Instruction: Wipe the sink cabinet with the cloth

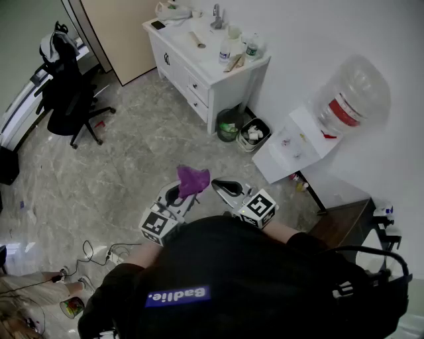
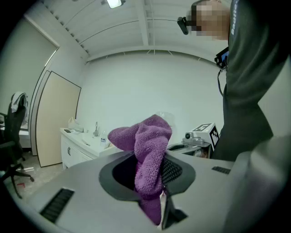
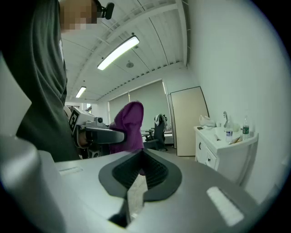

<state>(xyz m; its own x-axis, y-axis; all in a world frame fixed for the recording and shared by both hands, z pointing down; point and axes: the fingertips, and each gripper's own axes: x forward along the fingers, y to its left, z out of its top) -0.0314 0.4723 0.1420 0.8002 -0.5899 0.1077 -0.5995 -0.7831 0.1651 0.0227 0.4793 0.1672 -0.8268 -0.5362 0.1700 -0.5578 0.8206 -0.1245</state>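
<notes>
The white sink cabinet (image 1: 199, 66) stands against the far wall, with a tap (image 1: 216, 16) and bottles (image 1: 250, 48) on its top. It is well ahead of both grippers. My left gripper (image 1: 180, 195) is shut on a purple cloth (image 1: 193, 179), which bunches up above the jaws. In the left gripper view the cloth (image 2: 148, 150) fills the gap between the jaws of the left gripper (image 2: 149, 159). My right gripper (image 1: 226, 189) is held beside it, shut and holding nothing. The right gripper view shows the right gripper (image 3: 142, 157), the cloth (image 3: 129, 125) to its left and the cabinet (image 3: 223, 150) at right.
A black office chair (image 1: 66, 99) stands at far left. Two small bins (image 1: 242, 129) sit by the cabinet's right end. A water dispenser with a big bottle (image 1: 351, 96) is at right. Cables (image 1: 99, 251) lie on the marble floor near my feet. A beige door (image 1: 126, 33) is behind the cabinet.
</notes>
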